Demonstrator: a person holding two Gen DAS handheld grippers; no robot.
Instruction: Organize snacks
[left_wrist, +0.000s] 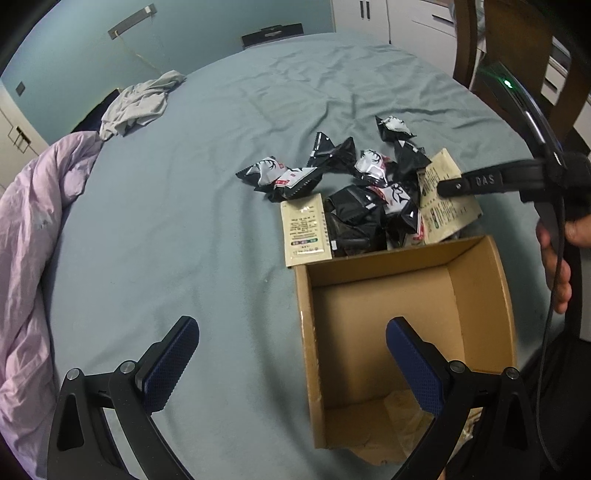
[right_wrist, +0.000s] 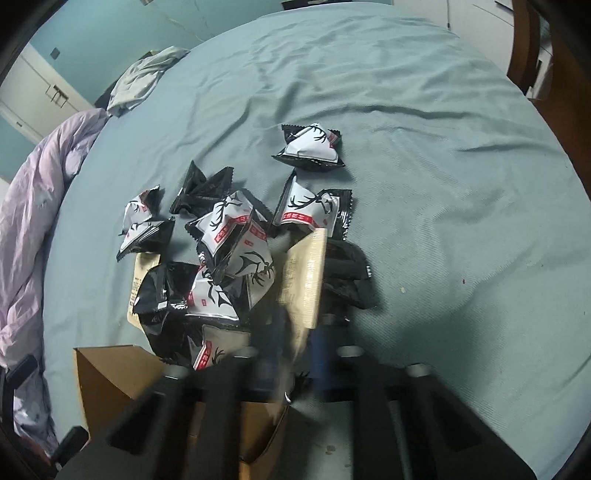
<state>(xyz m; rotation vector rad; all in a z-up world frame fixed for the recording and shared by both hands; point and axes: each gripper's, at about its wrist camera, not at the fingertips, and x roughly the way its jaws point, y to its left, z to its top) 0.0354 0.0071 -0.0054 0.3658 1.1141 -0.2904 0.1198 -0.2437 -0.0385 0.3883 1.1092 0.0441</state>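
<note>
Glossy foil snack packets, matt cardboard box

A wrinkled blue-grey bedsheet covers the bed. A lilac duvet is bunched along its left edge, and a crumpled grey garment lies at the far left corner. White cabinets stand far right, beside a wooden chair

Snack pile crowds cardboard box far rim; interior open.

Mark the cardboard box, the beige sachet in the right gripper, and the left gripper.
cardboard box (left_wrist: 384, 266), left wrist view, far rim.
beige sachet (right_wrist: 304, 273), right wrist view, printed face.
left gripper (left_wrist: 291, 365), left wrist view, midway between fingertips.
</note>
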